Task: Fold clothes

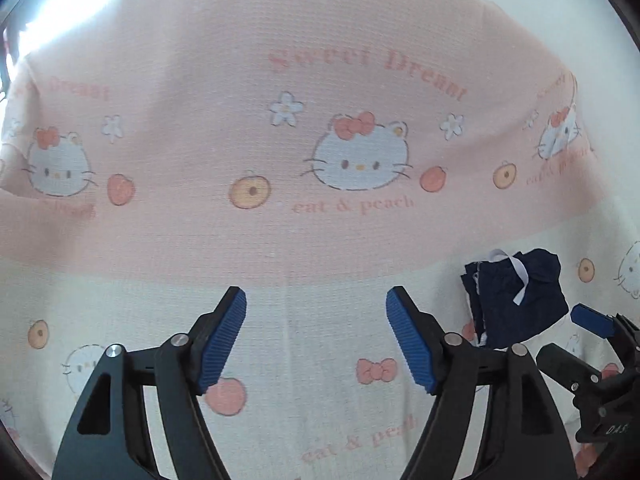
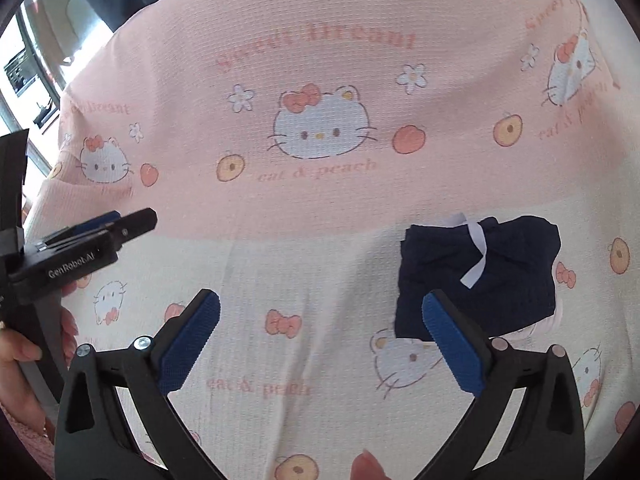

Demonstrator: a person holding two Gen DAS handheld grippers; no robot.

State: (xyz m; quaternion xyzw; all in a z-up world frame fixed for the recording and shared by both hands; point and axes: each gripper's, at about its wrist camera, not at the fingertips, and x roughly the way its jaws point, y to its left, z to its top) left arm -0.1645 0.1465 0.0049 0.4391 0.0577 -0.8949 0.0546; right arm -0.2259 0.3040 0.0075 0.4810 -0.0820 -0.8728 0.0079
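While both my tongs hang wide apart and grip nothing, my left gripper (image 1: 316, 336) and right gripper (image 2: 320, 340) hover over the blanket (image 2: 320, 200). A folded navy garment (image 2: 476, 276) lies on its cream band, beside my right tongs' outer finger.

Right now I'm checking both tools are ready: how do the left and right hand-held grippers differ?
The left hand-held gripper hangs over bare blanket; the right hand-held gripper has one blue pad in front of the folded navy garment. In the right wrist view, the left one is seen side-on; the right one is seen from behind. Both are open and hold nothing.
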